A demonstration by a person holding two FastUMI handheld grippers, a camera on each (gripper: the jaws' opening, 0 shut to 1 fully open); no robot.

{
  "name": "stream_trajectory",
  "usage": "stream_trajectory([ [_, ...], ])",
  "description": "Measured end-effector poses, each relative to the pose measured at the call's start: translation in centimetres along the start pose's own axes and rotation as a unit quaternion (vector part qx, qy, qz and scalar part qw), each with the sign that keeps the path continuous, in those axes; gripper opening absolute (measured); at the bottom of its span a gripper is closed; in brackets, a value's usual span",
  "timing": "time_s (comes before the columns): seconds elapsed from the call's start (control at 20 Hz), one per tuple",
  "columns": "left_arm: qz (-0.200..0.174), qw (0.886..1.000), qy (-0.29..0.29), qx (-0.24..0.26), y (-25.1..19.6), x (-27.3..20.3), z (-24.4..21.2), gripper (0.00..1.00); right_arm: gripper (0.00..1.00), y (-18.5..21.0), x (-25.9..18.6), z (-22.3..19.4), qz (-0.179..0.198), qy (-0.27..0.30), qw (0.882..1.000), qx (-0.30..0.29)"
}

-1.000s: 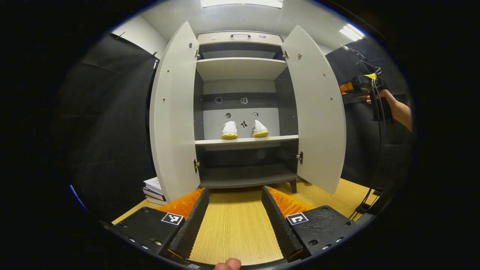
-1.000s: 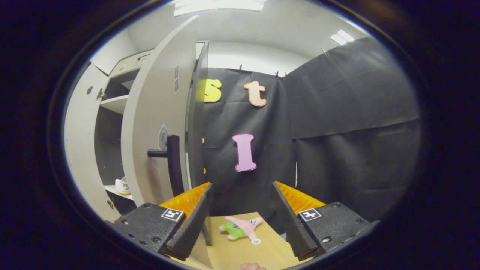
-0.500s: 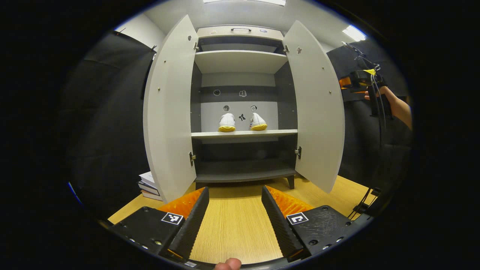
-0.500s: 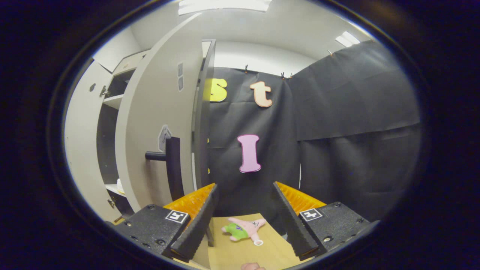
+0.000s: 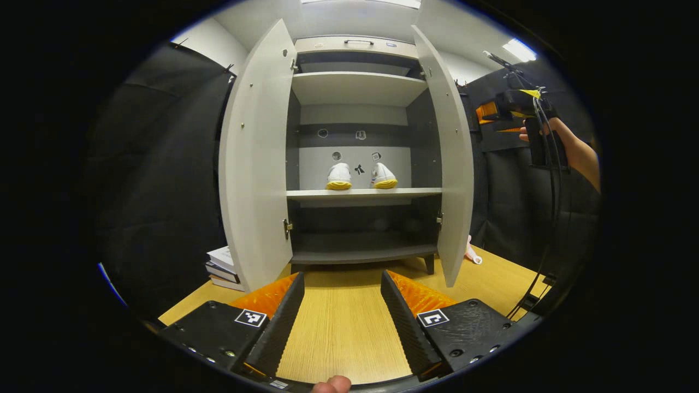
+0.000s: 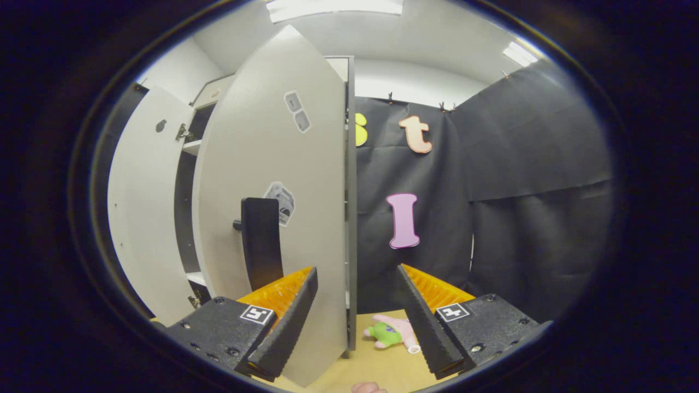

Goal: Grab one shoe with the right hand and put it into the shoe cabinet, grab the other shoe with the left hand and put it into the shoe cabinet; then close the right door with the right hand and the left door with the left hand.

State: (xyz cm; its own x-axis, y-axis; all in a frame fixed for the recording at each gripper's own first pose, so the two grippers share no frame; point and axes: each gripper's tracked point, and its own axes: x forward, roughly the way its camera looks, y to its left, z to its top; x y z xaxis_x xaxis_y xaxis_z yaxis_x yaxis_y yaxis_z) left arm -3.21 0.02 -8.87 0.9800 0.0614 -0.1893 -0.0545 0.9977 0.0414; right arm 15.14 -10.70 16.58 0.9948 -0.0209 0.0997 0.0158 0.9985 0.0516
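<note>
Two doors stand open on the shoe cabinet (image 5: 355,49), and that is the whole story of what is left to do. Start with the big pieces: the left door (image 5: 254,158) is swung wide, the right door (image 5: 448,158) sits edge-on to the left gripper view, partway round on its hinges. In the right gripper view that right door (image 6: 273,180) looms close, with its dark handle (image 6: 261,248) just beside the near finger; my read is that the hand is placed there to shove the panel home.

Down a size: both shoes (image 5: 339,177) (image 5: 383,178) sit side by side on the middle shelf (image 5: 360,192), heels out, so the stowing half of the job looks done.

Now the tools. The right gripper (image 6: 355,316) has its fingers spread apart with nothing between them but the door's edge, and whether they touch it I cannot tell. The left gripper (image 5: 341,319) is spread too, holding nothing, hanging back over the wooden table (image 5: 338,338), squared up on the cabinet, probably waiting its turn at the left door.

Small fry: a stack of books (image 5: 221,267) by the left door, a plush toy (image 6: 389,332) behind the right one.
</note>
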Motion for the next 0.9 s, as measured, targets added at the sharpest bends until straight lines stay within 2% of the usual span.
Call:
stream_trajectory([
  [0.25, 0.027, 1.000, 0.006, -0.009, 2.8, 0.2, -0.3, 0.85, 0.94, 6.7, 3.1, -1.3, 0.048, 0.011, 0.999, 0.005],
  [0.4, 0.045, 0.999, 0.013, -0.018, 4.2, 0.2, -0.7, 0.84, 0.94, 8.9, 5.1, -1.6, 0.048, 0.010, 0.999, 0.004],
  [0.7, 0.058, 0.998, 0.016, -0.023, 5.2, 0.5, -0.9, 0.84, 0.94, 9.4, 5.9, -1.8, 0.054, 0.012, 0.998, 0.015],
  [0.75, 0.057, 0.998, 0.016, -0.024, 5.0, 0.5, -0.9, 0.84, 0.88, 9.0, 6.0, -1.9, 0.046, 0.013, 0.999, 0.011],
  [0.8, 0.057, 0.998, 0.015, -0.025, 4.9, 0.5, -0.8, 0.84, 0.95, 8.7, 5.9, -1.7, 0.044, 0.010, 0.999, 0.010],
  [0.9, 0.058, 0.998, 0.011, -0.024, 4.8, 0.3, -0.6, 0.84, 0.96, 8.0, 5.2, -1.4, 0.042, 0.005, 0.999, 0.012],
])
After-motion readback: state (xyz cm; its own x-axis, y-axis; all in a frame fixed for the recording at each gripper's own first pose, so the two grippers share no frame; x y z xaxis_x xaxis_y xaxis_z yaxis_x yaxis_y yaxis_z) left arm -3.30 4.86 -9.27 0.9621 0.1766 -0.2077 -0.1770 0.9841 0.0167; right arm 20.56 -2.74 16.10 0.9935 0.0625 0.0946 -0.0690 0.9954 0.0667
